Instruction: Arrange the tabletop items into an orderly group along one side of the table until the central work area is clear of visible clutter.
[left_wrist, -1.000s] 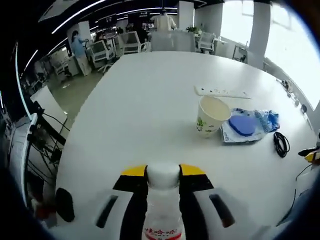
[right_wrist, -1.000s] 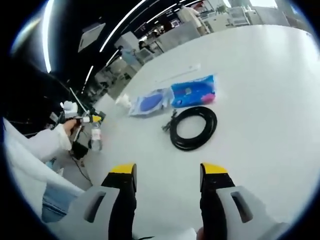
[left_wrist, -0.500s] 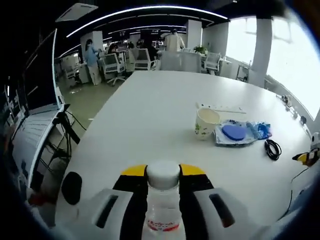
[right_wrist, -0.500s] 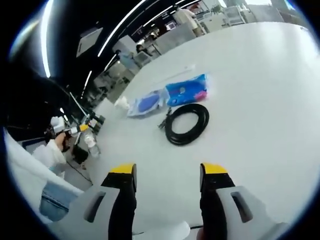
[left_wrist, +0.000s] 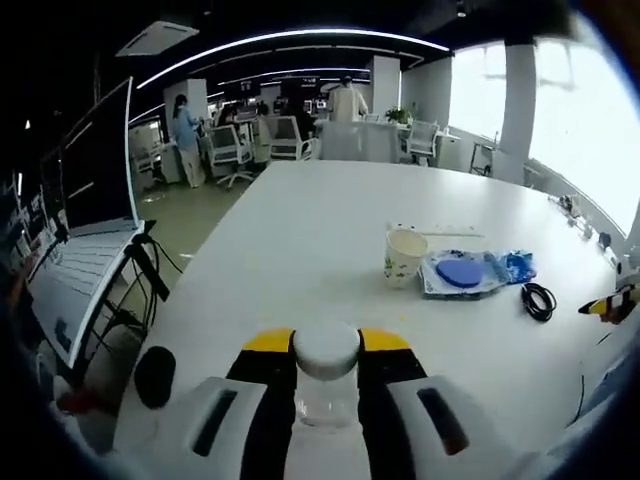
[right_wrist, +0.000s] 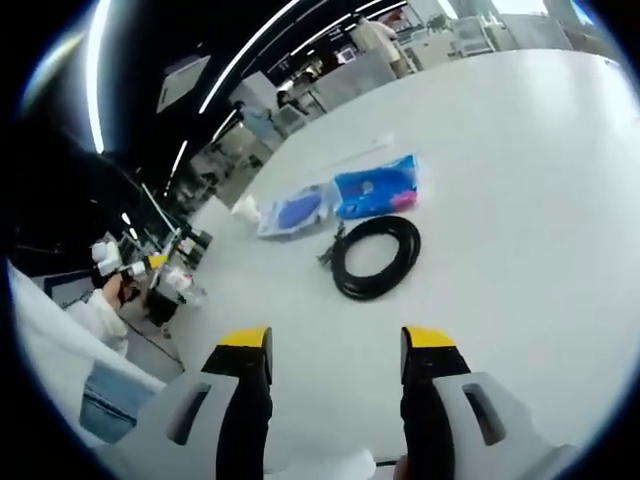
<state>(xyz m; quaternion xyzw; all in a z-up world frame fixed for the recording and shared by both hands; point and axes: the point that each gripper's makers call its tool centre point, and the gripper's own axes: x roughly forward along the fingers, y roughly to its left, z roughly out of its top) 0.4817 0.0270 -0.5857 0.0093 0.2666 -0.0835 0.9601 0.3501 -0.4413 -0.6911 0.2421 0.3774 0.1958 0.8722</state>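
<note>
My left gripper (left_wrist: 326, 345) is shut on a clear plastic bottle (left_wrist: 326, 375) with a white cap, held over the near end of the white table (left_wrist: 300, 230). Farther right a paper cup (left_wrist: 404, 254), a clear bag with a blue disc (left_wrist: 458, 272), a blue packet (left_wrist: 511, 265) and a coiled black cable (left_wrist: 537, 300) sit in a row. My right gripper (right_wrist: 337, 345) is open above the table, with nothing between its jaws. Ahead of it lie the cable (right_wrist: 375, 257), the blue packet (right_wrist: 378, 185), the bag (right_wrist: 295, 211) and the cup (right_wrist: 244, 207).
A white power strip (left_wrist: 440, 232) lies behind the cup. An open laptop (left_wrist: 80, 230) stands left of the table. Office chairs and people are at the far end of the room. The left gripper with the bottle (right_wrist: 168, 277) appears at the table's edge in the right gripper view.
The left gripper has drawn back from the cup and bags with the bottle still held, so they look smaller. The right gripper has barely moved and stays open.
</note>
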